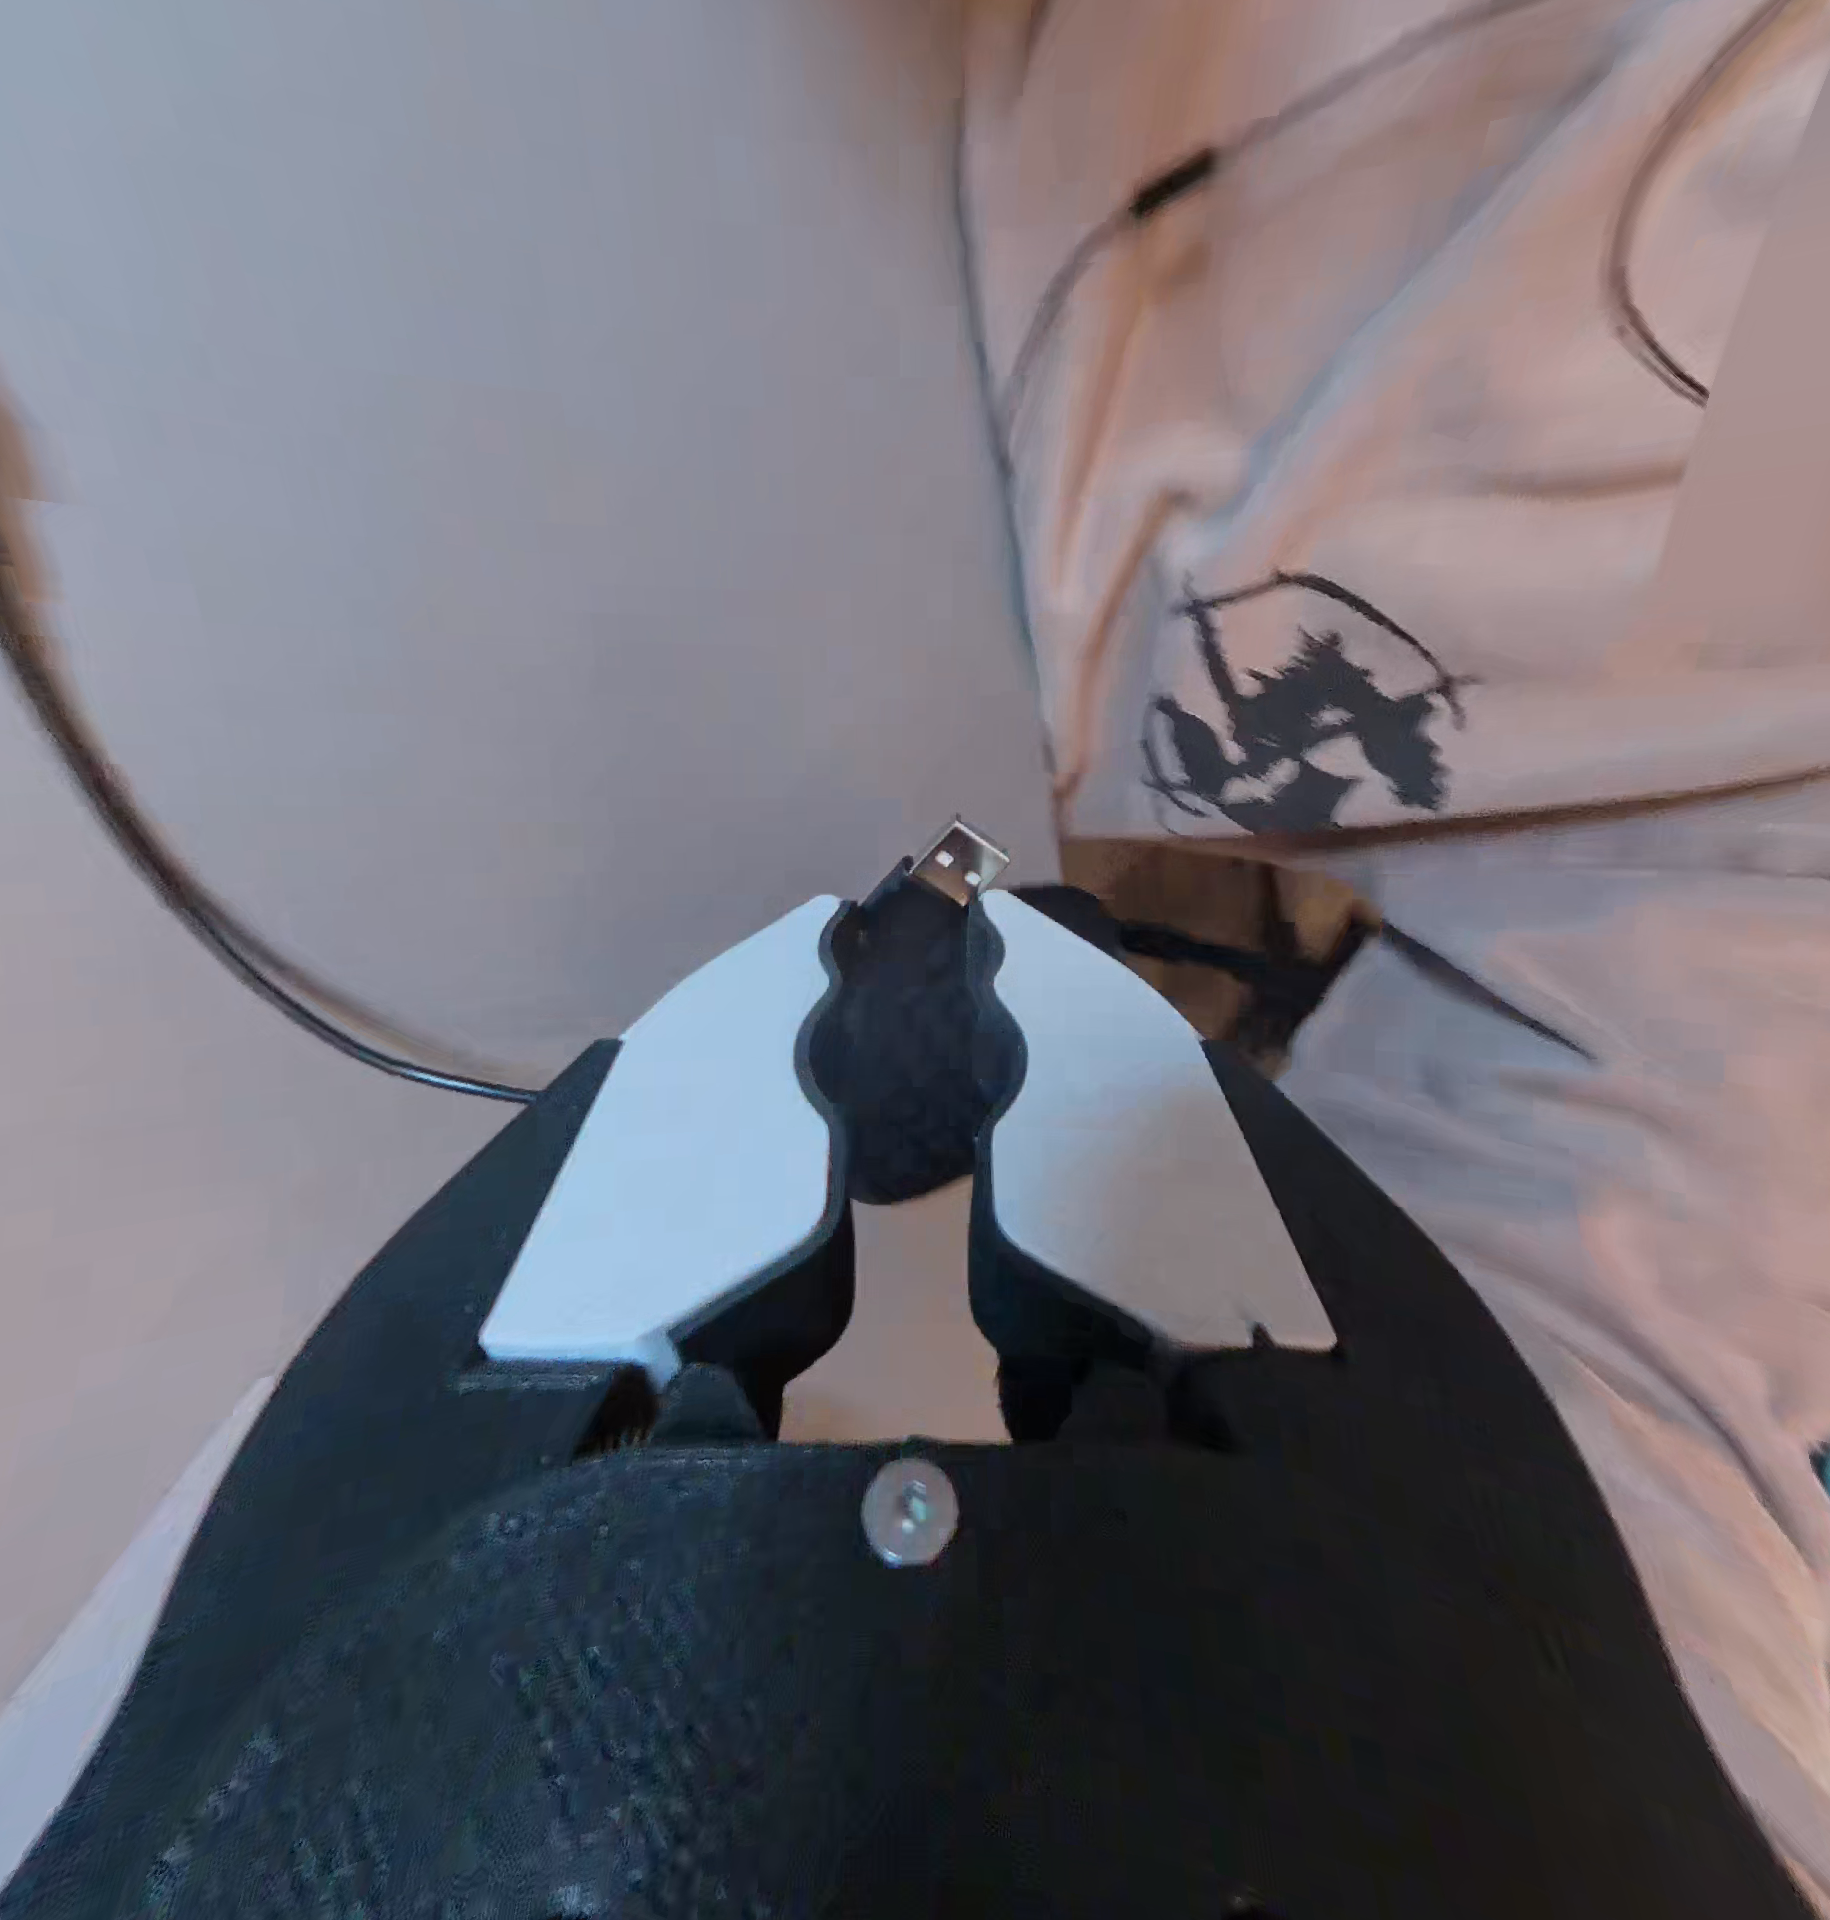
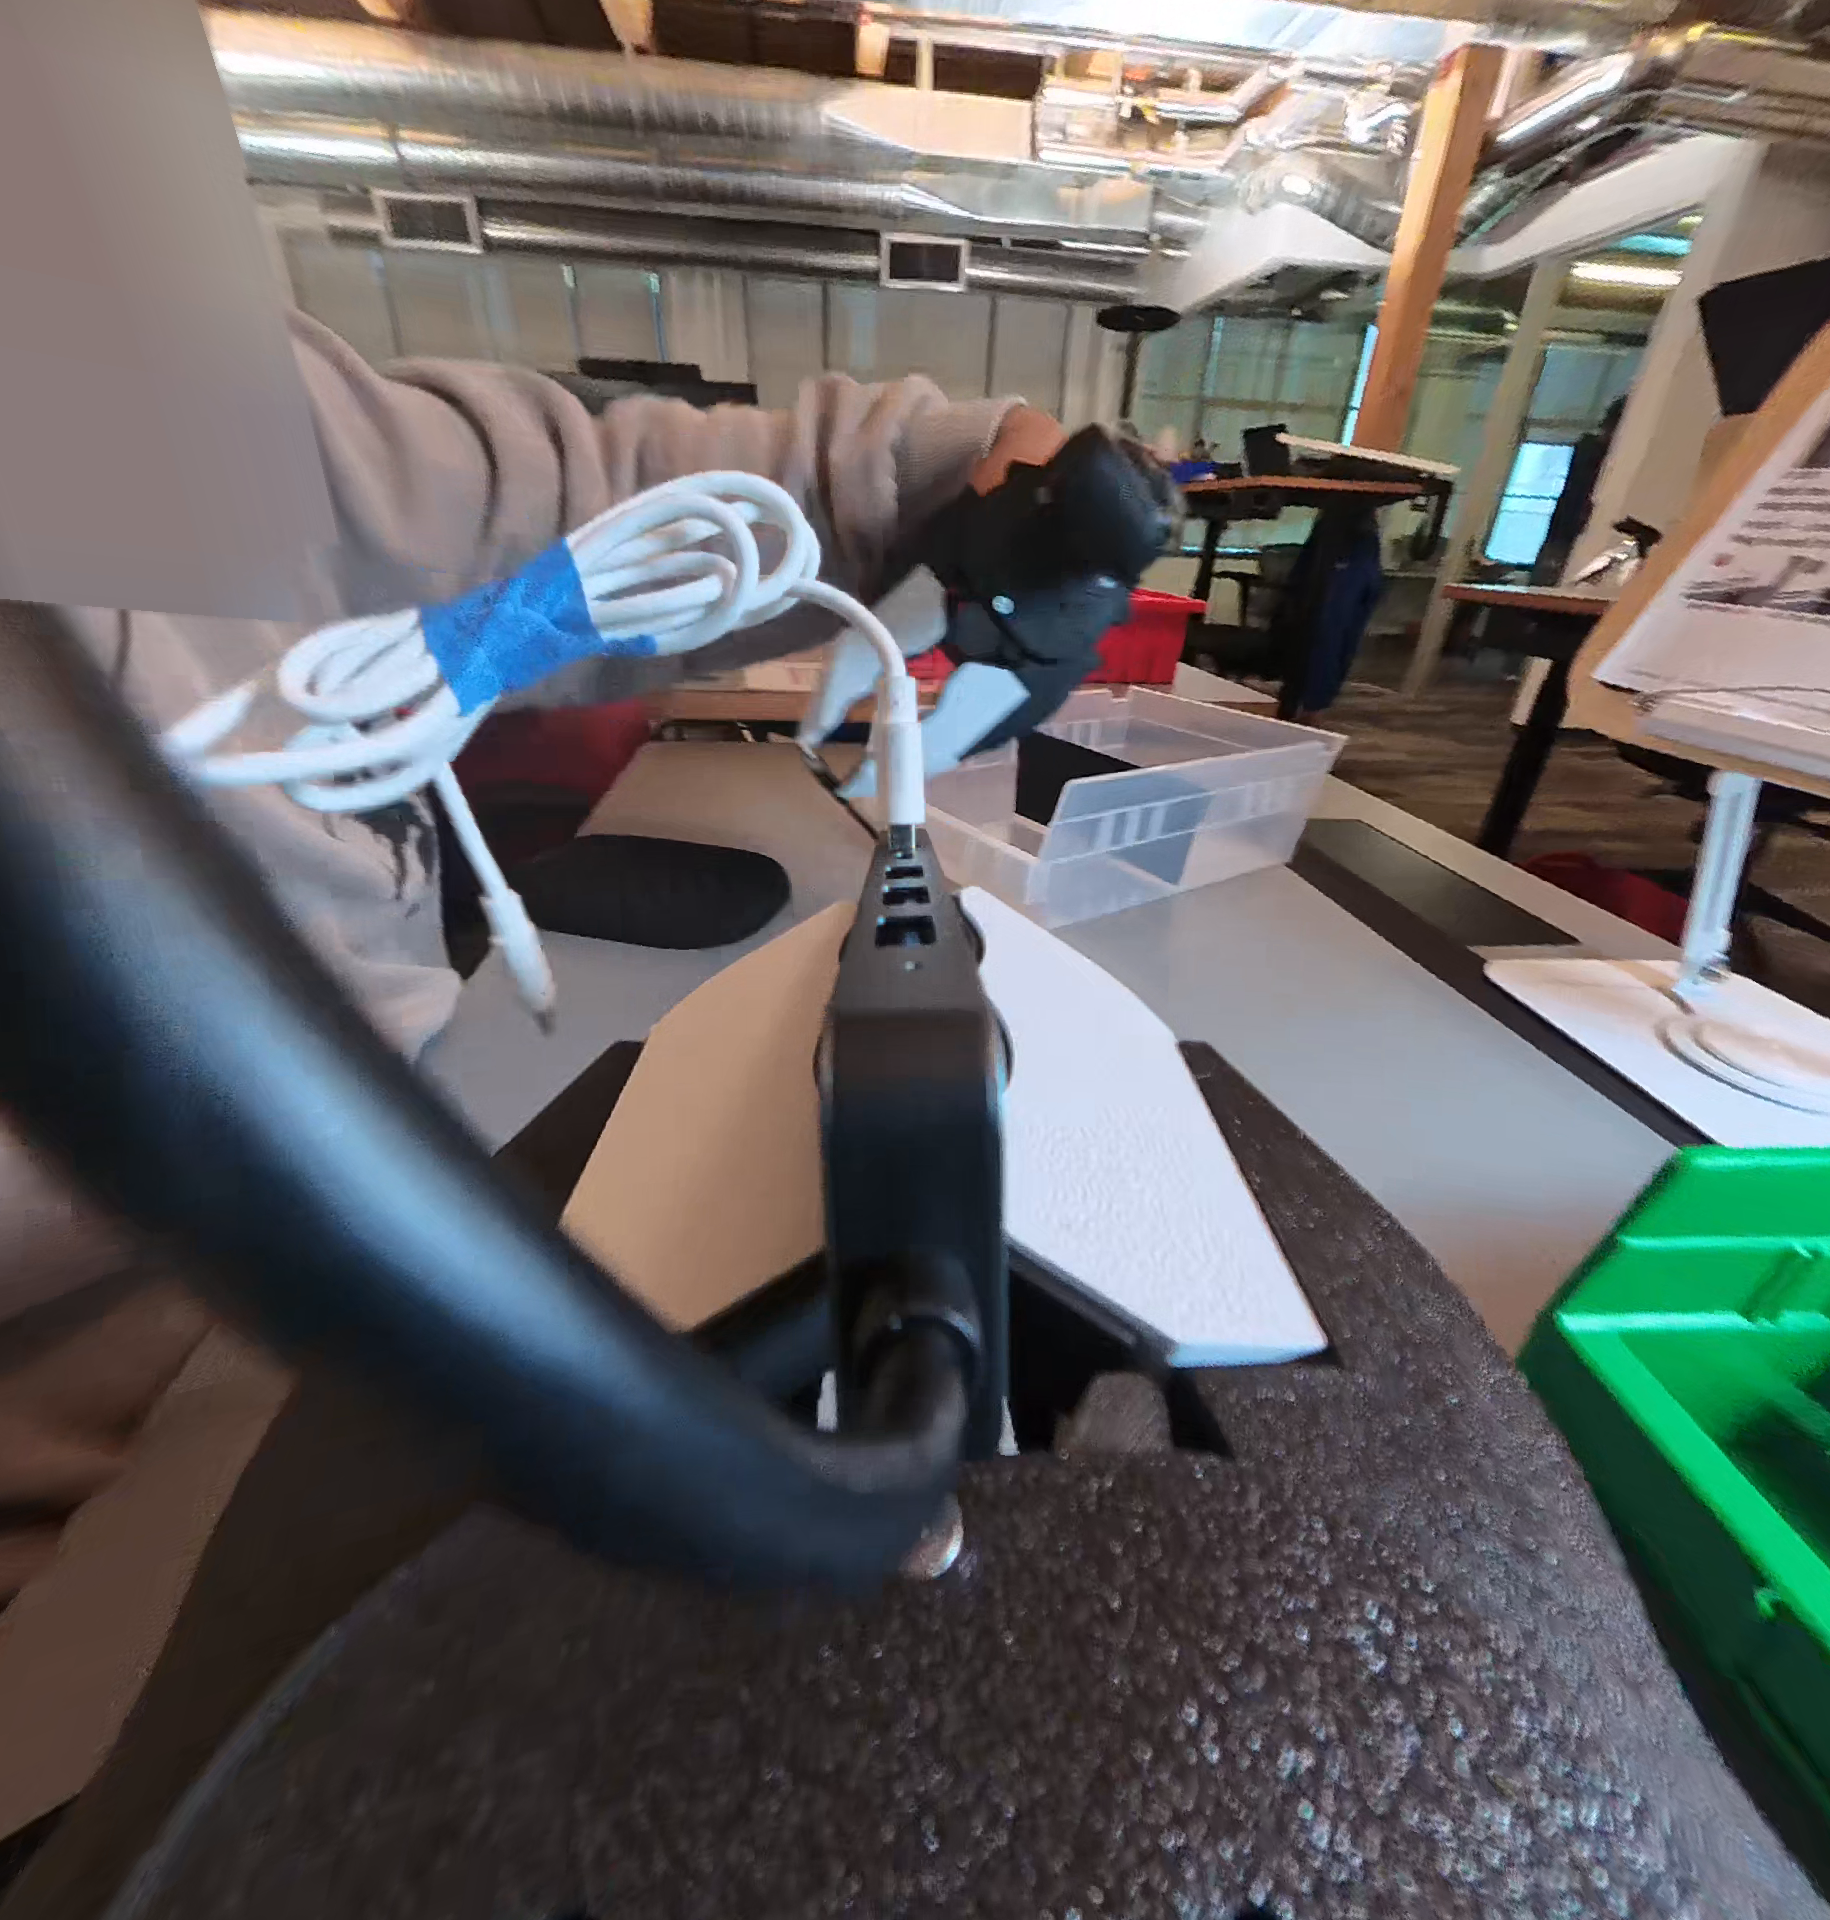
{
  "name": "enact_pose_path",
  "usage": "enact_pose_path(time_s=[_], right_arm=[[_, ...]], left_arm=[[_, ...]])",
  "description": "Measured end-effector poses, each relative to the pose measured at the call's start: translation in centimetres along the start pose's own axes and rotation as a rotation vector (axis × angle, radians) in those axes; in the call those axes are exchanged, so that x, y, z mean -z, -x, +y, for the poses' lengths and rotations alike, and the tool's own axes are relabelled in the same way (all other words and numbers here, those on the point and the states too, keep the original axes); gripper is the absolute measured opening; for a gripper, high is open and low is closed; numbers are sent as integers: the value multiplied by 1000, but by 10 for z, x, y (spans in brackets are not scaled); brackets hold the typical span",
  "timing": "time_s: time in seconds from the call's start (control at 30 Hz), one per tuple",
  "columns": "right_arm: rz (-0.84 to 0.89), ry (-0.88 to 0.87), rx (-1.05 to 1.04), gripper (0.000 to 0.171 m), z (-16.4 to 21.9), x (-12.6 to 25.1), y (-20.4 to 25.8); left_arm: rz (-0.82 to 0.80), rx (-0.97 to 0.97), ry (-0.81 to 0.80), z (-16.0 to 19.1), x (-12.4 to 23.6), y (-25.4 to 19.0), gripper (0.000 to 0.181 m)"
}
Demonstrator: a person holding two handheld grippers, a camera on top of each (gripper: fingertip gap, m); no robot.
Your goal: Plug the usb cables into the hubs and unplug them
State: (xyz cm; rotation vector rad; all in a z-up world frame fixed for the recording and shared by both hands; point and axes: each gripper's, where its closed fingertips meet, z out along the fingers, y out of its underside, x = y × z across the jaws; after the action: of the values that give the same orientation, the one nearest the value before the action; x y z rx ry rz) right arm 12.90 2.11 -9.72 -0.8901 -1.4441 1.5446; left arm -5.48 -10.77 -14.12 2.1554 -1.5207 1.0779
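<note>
My right gripper (image 2: 906, 920) is shut on a black USB hub (image 2: 911, 1091), held on edge with its row of ports facing away. A white USB cable (image 2: 900, 748) is plugged into the hub's far port; its coil, bound with blue tape (image 2: 516, 629), hangs to the left. The hub's own thick black cable (image 2: 215, 987) loops left. My left gripper (image 1: 916, 914) is shut on a black USB-A plug (image 1: 958, 862), metal end sticking out past the fingertips, its thin black cable (image 1: 215, 935) trailing left. The left gripper also shows in the right wrist view (image 2: 854, 753), just beyond the hub.
A clear plastic bin (image 2: 1181, 821) stands on the grey table (image 2: 1306, 1018) beyond the hub. A green bin (image 2: 1721, 1403) is at the near right. A white stand base (image 2: 1669, 1018) with a tilted board is far right. The person's pale shirt (image 1: 1462, 520) fills the left view's right side. One gripper's finger ends stand about 25 cm off the other's.
</note>
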Motion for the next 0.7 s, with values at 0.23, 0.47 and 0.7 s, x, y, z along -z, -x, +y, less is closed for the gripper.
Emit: enact_pose_path(time_s=[0.23, 0.47, 0.7], right_arm=[[57, -20, -3, 11, -3, 3, -10], [145, 25, -7, 11, 8, 7, -26], [187, 51, -6, 12, 14, 11, -35]], left_arm=[[98, -125, 83, -40, 10, -34, 20], [-211, 44, -28, -58, 1, 118, 37], [-657, -175, -424, -109, 66, 149, 36]])
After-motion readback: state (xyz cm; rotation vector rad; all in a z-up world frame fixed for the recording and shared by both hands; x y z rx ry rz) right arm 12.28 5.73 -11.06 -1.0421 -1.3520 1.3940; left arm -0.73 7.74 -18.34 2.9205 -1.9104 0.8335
